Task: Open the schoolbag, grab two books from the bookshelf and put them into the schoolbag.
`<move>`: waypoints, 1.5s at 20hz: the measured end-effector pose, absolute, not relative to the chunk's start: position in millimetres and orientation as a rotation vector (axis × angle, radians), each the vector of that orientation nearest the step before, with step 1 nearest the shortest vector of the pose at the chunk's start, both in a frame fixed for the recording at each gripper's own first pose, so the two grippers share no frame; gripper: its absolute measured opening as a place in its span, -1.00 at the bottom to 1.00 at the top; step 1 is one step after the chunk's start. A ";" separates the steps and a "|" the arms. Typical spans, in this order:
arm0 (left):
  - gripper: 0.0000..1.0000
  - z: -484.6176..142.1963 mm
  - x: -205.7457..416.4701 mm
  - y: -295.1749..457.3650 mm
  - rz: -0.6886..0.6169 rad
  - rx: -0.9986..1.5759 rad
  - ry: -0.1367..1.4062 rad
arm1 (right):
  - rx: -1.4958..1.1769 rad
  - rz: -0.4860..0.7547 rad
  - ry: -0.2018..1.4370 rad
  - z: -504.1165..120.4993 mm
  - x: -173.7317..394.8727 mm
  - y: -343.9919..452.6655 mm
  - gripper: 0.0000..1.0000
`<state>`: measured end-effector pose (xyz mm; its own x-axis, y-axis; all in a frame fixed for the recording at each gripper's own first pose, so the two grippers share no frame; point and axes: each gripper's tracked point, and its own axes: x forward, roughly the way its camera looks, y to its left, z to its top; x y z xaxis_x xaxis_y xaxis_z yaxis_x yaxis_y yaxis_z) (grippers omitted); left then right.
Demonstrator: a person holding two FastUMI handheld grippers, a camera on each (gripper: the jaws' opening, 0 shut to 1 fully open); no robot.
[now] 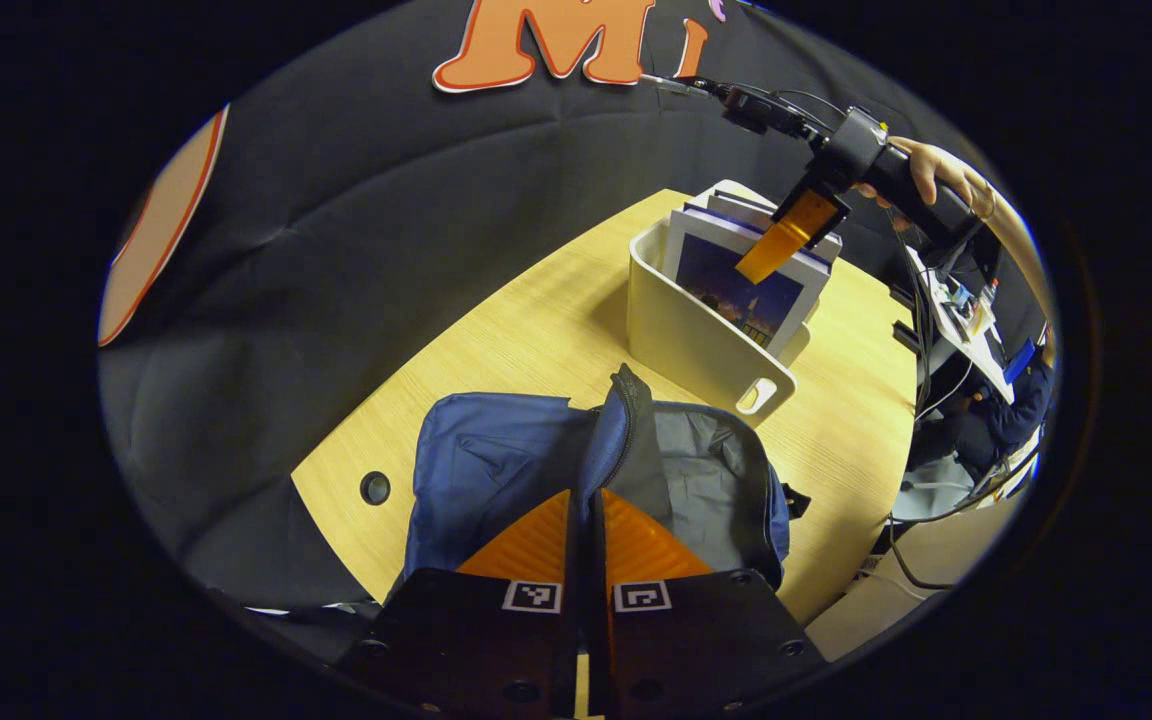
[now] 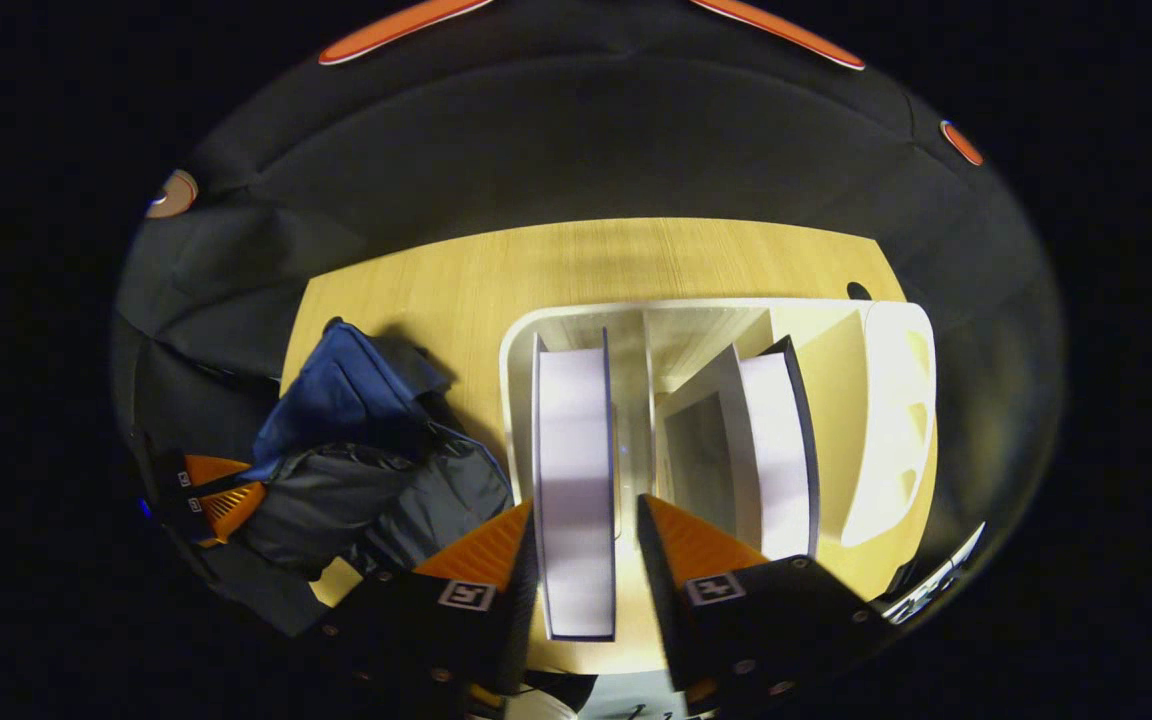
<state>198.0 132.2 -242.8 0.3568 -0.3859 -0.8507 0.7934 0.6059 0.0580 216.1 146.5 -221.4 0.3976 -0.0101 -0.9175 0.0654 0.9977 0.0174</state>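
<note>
- Left gripper [image 1: 586,520], bottom centre of its view: fingers pinched together on the blue fabric schoolbag's [image 1: 496,470] zipped edge; grey lining shows.
- Right gripper [image 2: 586,530]: fingers spread around an upright book [image 2: 576,470], contact unclear.
- White plastic bookshelf [image 2: 886,420] stands on the pale wood-grain bench [image 2: 576,260].

1. No word, brand or number on anything in front of me can be read.
2. My left gripper [image 1: 586,525] carries two small square black-and-white coded markers on its body, one behind each finger; they are patterns, not text.
3. My right gripper [image 2: 584,535] bears two such markers too.
4. The front book [image 1: 741,285] shows a picture cover; any title is too small to make out.
</note>
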 end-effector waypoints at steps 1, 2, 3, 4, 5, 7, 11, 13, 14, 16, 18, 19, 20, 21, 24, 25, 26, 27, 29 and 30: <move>-0.90 -243.2 196.8 132.6 -0.807 0.514 0.917 | 0.048 -0.050 1.159 -211.3 215.3 146.0 -0.29; -0.90 -242.8 196.4 132.5 -0.808 0.513 0.915 | 0.042 -0.054 1.155 -211.4 214.2 143.0 -0.32; -0.90 -242.5 197.2 132.1 -0.806 0.511 0.914 | 0.044 -0.054 1.147 -209.9 214.7 143.8 -0.35; -0.90 -242.1 196.5 132.0 -0.805 0.509 0.915 | 0.057 -0.052 1.131 -205.3 216.4 145.3 -0.36; -0.90 -244.0 196.4 132.7 -0.798 0.505 0.918 | 0.078 -0.047 1.106 -197.9 217.9 147.4 -0.36; -0.90 -245.2 194.9 132.9 -0.794 0.497 0.928 | 0.129 -0.041 1.028 -165.9 216.8 146.2 -0.36; -0.90 -242.5 193.0 130.0 -0.792 0.488 0.926 | 0.209 -0.023 0.837 -74.6 198.4 133.9 -0.36; -0.89 -241.1 191.5 129.3 -0.793 0.489 0.920 | 0.272 0.001 0.750 -42.8 177.4 132.8 -0.36; -0.90 -239.8 191.1 129.8 -0.789 0.491 0.918 | 0.303 0.008 0.711 -32.6 166.5 132.3 -0.37; -0.89 -236.4 191.2 131.4 -0.777 0.495 0.908 | 0.363 0.040 0.646 -17.7 140.4 137.2 -0.38; -0.90 -232.4 191.6 130.8 -0.766 0.500 0.893 | 0.433 0.075 0.607 -24.3 114.5 143.5 -0.39; -0.90 -228.9 191.1 130.9 -0.763 0.505 0.884 | 0.474 0.091 0.603 -34.3 101.3 149.8 -0.39; -0.90 -224.4 189.8 129.6 -0.759 0.515 0.876 | 0.518 0.103 0.602 -47.7 91.2 156.3 -0.39; -0.89 -220.7 189.0 130.3 -0.756 0.524 0.867 | 0.562 0.118 0.609 -63.5 78.4 163.6 -0.39; -0.91 -211.3 189.7 126.6 -0.745 0.551 0.854 | 0.713 0.146 0.622 -119.9 58.8 190.9 -0.39; -0.91 -210.6 188.6 127.5 -0.743 0.558 0.855 | 0.761 0.157 0.628 -141.3 55.8 202.3 -0.40; -0.91 -209.7 188.1 126.7 -0.738 0.564 0.857 | 0.814 0.165 0.636 -160.2 54.2 213.2 -0.39; -0.91 -208.3 189.0 124.8 -0.736 0.570 0.858 | 0.858 0.169 0.640 -176.5 51.3 223.6 -0.40; -0.90 -204.8 186.9 121.9 -0.735 0.586 0.855 | 0.905 0.152 0.649 -214.5 54.7 243.0 -0.40; -0.90 -203.0 186.0 118.7 -0.738 0.596 0.852 | 0.908 0.143 0.639 -228.2 61.3 252.1 -0.41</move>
<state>186.0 118.7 -203.0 0.4463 -0.3317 -0.8311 0.7748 0.6079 0.1734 61.3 252.1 -228.2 0.8074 0.3757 -0.4550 0.1463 0.6196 0.7712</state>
